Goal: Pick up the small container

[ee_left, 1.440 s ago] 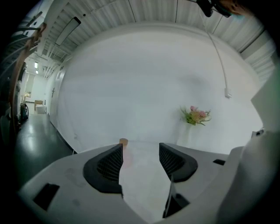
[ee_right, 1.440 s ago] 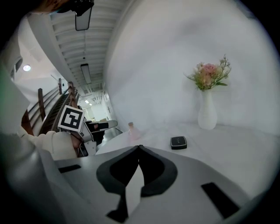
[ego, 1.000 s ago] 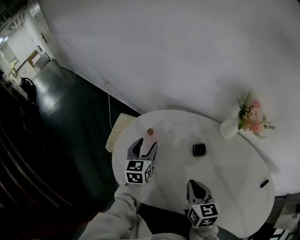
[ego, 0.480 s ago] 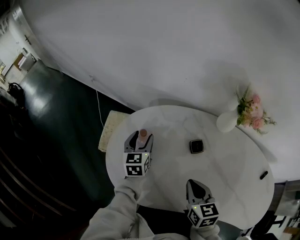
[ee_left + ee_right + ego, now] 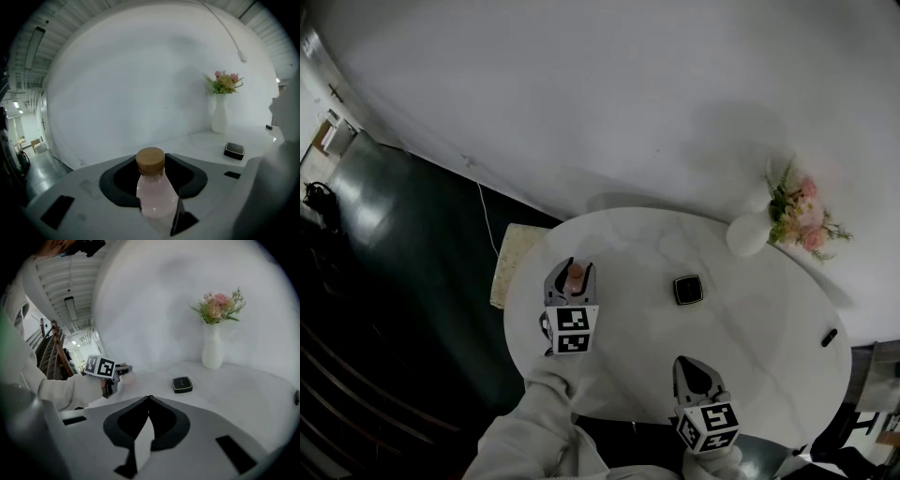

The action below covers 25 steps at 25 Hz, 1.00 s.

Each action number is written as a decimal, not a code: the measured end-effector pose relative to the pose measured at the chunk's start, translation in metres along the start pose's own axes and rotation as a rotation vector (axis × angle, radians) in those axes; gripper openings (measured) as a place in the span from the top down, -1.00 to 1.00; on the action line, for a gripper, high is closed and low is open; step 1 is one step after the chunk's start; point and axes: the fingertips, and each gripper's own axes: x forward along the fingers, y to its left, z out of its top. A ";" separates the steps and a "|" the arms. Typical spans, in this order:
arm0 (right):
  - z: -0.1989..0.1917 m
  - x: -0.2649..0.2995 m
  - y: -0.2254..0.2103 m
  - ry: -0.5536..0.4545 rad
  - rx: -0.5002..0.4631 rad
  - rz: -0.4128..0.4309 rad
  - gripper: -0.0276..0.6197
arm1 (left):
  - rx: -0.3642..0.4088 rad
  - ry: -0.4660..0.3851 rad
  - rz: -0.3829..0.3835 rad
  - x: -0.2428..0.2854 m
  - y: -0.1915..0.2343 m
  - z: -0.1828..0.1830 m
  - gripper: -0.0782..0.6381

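A small bottle (image 5: pixel 575 273) with pink contents and a cork-coloured cap (image 5: pixel 150 161) stands upright near the left edge of the round white table (image 5: pixel 759 361). My left gripper (image 5: pixel 570 279) has its jaws closing round the bottle's body (image 5: pixel 154 199), and both pads touch its sides. In the right gripper view the left gripper (image 5: pixel 121 370) shows at the far left with the bottle (image 5: pixel 130 378) between its jaws. My right gripper (image 5: pixel 694 368) hovers at the table's near edge, shut and empty (image 5: pixel 149 398). A small black square box (image 5: pixel 687 290) lies mid-table.
A white vase with pink flowers (image 5: pixel 750 234) stands at the table's far right by the wall. A small dark object (image 5: pixel 830 337) lies near the right edge. A pale cushion (image 5: pixel 511 267) sits beyond the table's left rim, with dark floor below.
The left gripper has moved forward over the bottle, which now sits deep between its jaws, and those jaws have narrowed onto it. The right gripper has stayed put.
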 end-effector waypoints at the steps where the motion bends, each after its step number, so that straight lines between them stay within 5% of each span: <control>1: 0.001 0.000 0.000 0.000 0.001 -0.001 0.76 | -0.004 0.001 0.004 0.000 0.001 0.000 0.35; 10: 0.004 0.003 -0.004 -0.003 -0.002 0.001 0.76 | -0.087 -0.019 -0.005 0.001 0.004 0.001 0.44; 25: 0.004 -0.016 -0.023 -0.058 0.030 -0.022 0.76 | -0.061 -0.010 -0.027 -0.014 -0.014 0.011 0.44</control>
